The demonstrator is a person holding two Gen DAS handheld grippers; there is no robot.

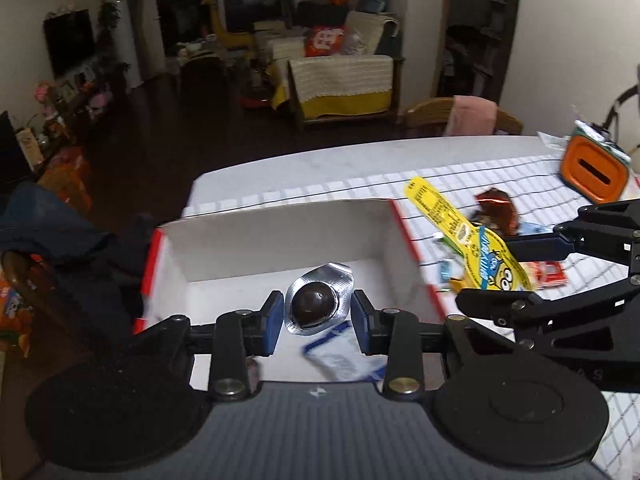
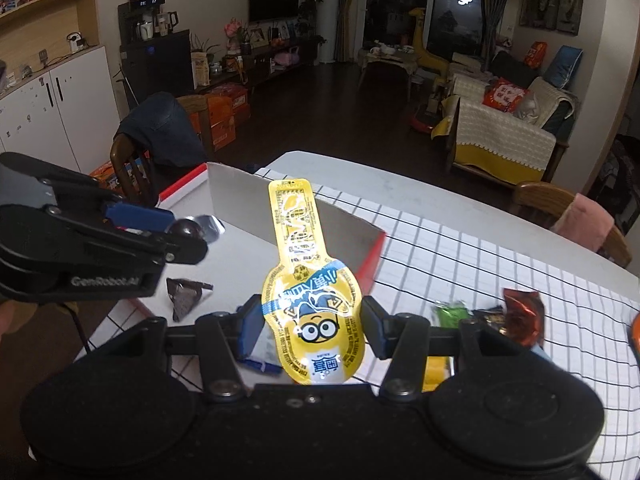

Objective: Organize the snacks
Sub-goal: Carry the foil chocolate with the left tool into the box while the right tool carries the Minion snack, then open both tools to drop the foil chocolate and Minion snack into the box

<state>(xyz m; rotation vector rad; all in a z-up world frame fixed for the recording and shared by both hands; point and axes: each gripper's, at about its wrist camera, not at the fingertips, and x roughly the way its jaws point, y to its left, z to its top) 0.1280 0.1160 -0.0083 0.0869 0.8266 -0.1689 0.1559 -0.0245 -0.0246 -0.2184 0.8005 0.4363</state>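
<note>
The left tongs (image 1: 316,316) are pinching a round dark chocolate in a shiny silver foil cup (image 1: 318,304). It hangs in the air over the open white cardboard box with red edges (image 1: 280,236). A white and blue wrapper (image 1: 344,356) lies inside the box, below the chocolate.

The right tongs (image 2: 314,330) are pinching a long yellow snack pouch with a cartoon face with goggles (image 2: 310,304). The pouch stands up in the air, just to the right of the box, and its thin end points up.

The box sits on the tabletop with a white cloth with black lines (image 2: 500,264). On the cloth to the right of the box lie a brown and orange candy wrapper (image 2: 524,316) and a small green wrapper (image 2: 450,314). Farther right of the box is an orange square container with a slot (image 1: 594,168).
</note>
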